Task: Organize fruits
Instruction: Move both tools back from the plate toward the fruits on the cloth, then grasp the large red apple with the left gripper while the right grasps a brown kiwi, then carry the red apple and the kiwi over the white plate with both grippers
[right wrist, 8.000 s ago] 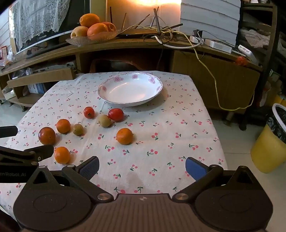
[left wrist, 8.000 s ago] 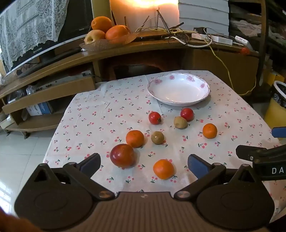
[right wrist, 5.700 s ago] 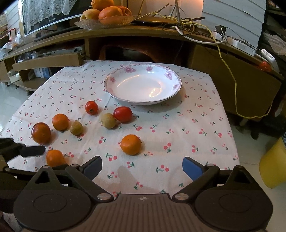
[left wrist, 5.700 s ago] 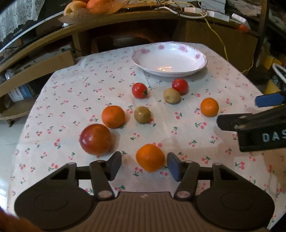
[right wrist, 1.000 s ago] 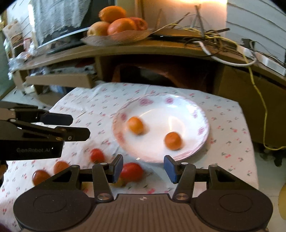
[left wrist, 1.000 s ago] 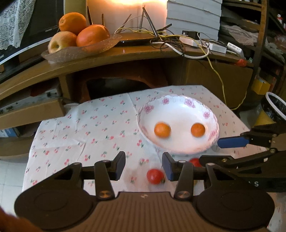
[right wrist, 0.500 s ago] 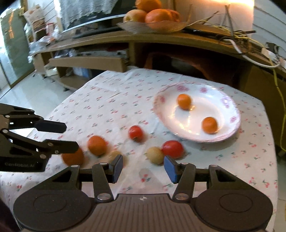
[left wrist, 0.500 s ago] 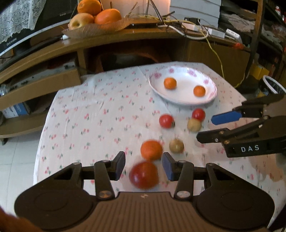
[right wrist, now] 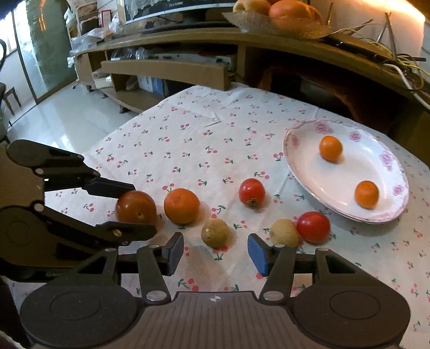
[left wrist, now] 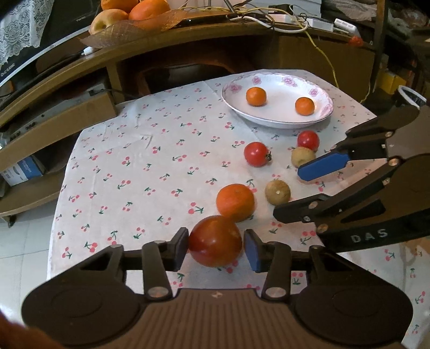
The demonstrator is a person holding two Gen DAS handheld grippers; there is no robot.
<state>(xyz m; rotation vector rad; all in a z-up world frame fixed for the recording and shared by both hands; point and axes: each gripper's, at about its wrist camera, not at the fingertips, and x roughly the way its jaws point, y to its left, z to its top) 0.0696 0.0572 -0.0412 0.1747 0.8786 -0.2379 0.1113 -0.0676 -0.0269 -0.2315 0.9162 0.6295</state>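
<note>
A dark red apple (left wrist: 215,240) lies on the cherry-print cloth between the fingers of my left gripper (left wrist: 215,250). Its jaws are closing; the left pad meets the skin and the right pad is a sliver off. My right gripper (right wrist: 216,252) stands open just short of a brown round fruit (right wrist: 215,233). Beside the apple sits a big orange (left wrist: 235,202). Two tomatoes (left wrist: 256,153) (left wrist: 308,140) and a pale fruit (left wrist: 302,156) lie nearer the flowered plate (left wrist: 279,122), which holds two mandarins (left wrist: 256,96) (left wrist: 304,105).
Behind the table runs a wooden sideboard (left wrist: 188,45) carrying a glass fruit bowl (left wrist: 129,18) and loose cables (left wrist: 282,20). The cloth's left edge (left wrist: 57,214) drops to a tiled floor. A lined bin (left wrist: 411,95) stands past the table's right side.
Both grippers drew back from above the plate and came down over the loose fruit. The apple now lies between the left jaws; the brown fruit sits just ahead of the right fingers.
</note>
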